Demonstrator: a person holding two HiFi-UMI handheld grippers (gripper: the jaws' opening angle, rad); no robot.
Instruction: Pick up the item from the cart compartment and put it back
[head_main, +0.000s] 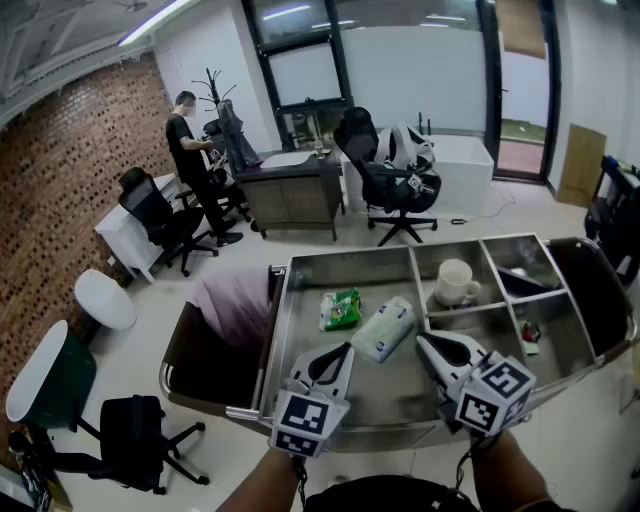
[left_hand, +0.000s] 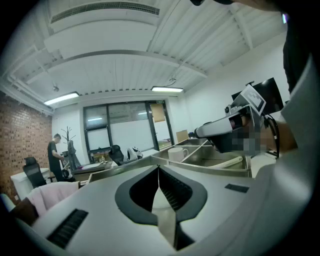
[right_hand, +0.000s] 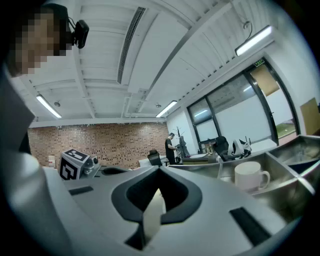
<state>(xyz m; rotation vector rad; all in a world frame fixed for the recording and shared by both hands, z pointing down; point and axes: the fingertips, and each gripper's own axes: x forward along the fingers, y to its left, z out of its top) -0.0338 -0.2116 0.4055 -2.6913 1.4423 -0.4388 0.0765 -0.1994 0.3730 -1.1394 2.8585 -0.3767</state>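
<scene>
both left tongs (head_main: 347, 349) and right tongs (head_main: 421, 340) sit closed, empty; the tissue pack (head_main: 383, 329) looks light, soft, slippery: pinch its middle.

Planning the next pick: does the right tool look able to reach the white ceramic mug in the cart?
Probably yes: the white ceramic mug stands alone in an open-topped compartment just ahead of the right tool, whose jaws are shut.

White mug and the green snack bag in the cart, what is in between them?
A white soft pack and a steel divider wall lie between the white mug and green bag; the head view shows it.
</scene>
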